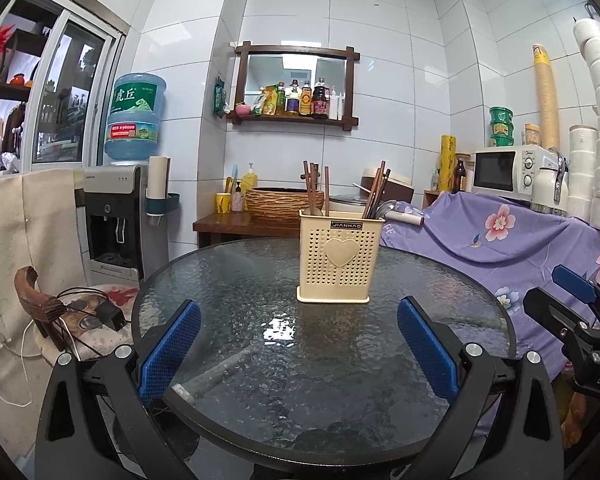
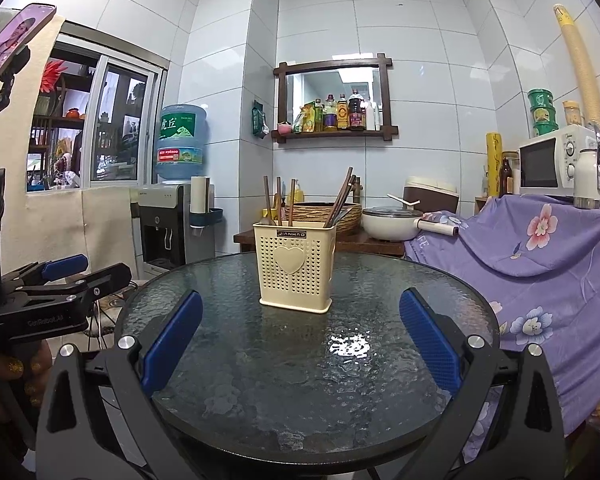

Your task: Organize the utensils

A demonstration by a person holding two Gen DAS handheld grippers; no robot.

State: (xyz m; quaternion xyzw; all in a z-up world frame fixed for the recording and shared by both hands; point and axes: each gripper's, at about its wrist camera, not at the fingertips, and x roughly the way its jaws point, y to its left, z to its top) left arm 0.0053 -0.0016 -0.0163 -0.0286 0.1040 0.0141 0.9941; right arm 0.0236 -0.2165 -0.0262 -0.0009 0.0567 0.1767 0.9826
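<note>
1. The left gripper (image 1: 298, 344) hovers over the near edge of the table, its blue ribbed pads spread wide with nothing between them.
2. The right gripper (image 2: 300, 340) is likewise spread apart and empty, level with the left one; each shows at the edge of the other's view.
3. The utensil holder (image 1: 339, 256) stands upright on the table at 12 o'clock from both grippers, well apart from the fingertips. It is a cream plastic box, perforated with small holes, with a raised heart on the front.
4. In its left compartment stand wooden chopsticks (image 1: 314, 188) and a spoon; in the right compartment more dark chopsticks (image 1: 376, 194) lean rightward beside a metal spoon (image 1: 384, 210).
5. The round table (image 1: 220, 280) has a rippled, glossy glass top and a dark rim; its surface between grippers and holder is bare.
6. At 10 o'clock is a water dispenser (image 1: 116, 216) with a blue bottle; at 2 o'clock a purple floral cloth (image 1: 500, 248) and a white microwave (image 1: 508, 170).
7. Behind the holder sits a woven basket (image 1: 276, 200) on a wooden side table.
</note>
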